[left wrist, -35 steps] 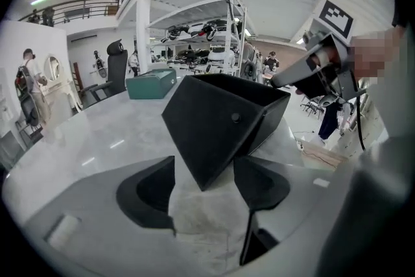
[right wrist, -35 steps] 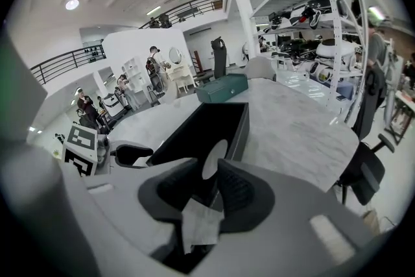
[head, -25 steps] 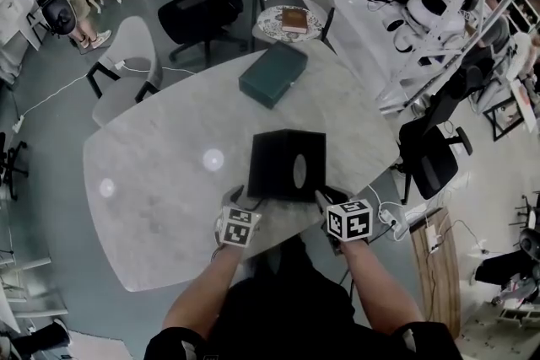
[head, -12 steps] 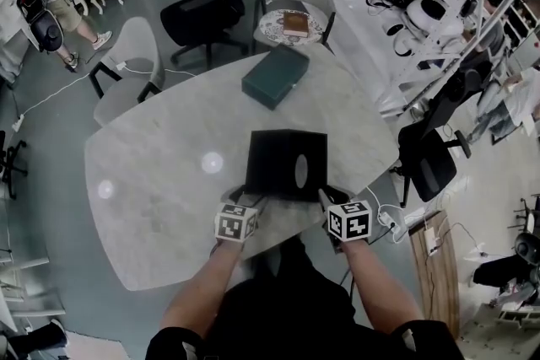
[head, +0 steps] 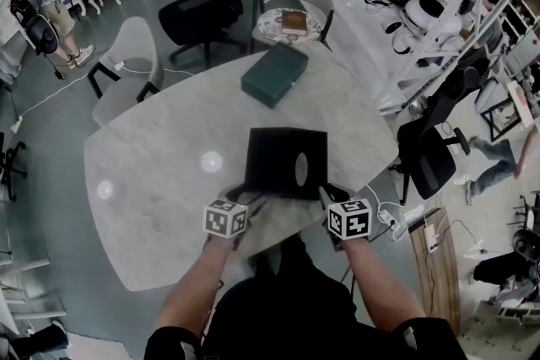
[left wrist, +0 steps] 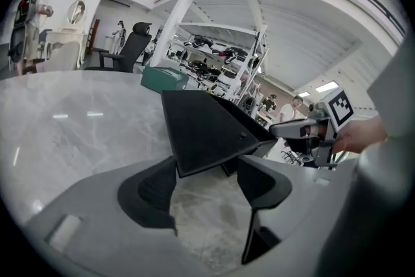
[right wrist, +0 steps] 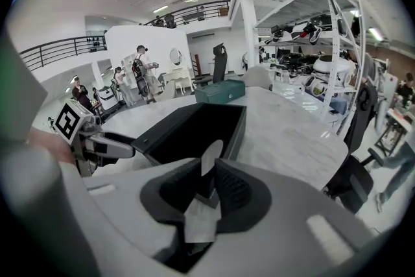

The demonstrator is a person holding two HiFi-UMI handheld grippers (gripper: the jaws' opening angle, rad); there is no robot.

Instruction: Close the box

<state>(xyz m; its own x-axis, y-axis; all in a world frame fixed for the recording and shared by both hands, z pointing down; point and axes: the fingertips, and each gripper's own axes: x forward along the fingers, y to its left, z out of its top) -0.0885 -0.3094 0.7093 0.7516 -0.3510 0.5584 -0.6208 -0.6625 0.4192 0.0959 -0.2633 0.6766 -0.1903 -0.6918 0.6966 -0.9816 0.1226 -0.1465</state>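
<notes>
Black rectangular box (head: 285,162) sits open-topped on the white marble desk (head: 152,181), just ahead of both grippers at the edge nearest the person. The left gripper (left wrist: 207,172) is at the box's near left corner with its jaws spread. Its pads touch nothing, and the pointed corner of a black flap (left wrist: 201,126) on that side of the box reaches down to just in front of the gap between them. The right gripper (right wrist: 209,181) is at the near right corner. Its jaws are closing on the box's near wall, which stands upright in the narrow slot between the ribbed pads with the pads against it. A white oval patch (right wrist: 211,154) on the inside of that wall shows just above the jaws. Farther out, past the box from the grippers, a dark green case (head: 273,74) lies flat on the desk, well apart from the box.
</notes>
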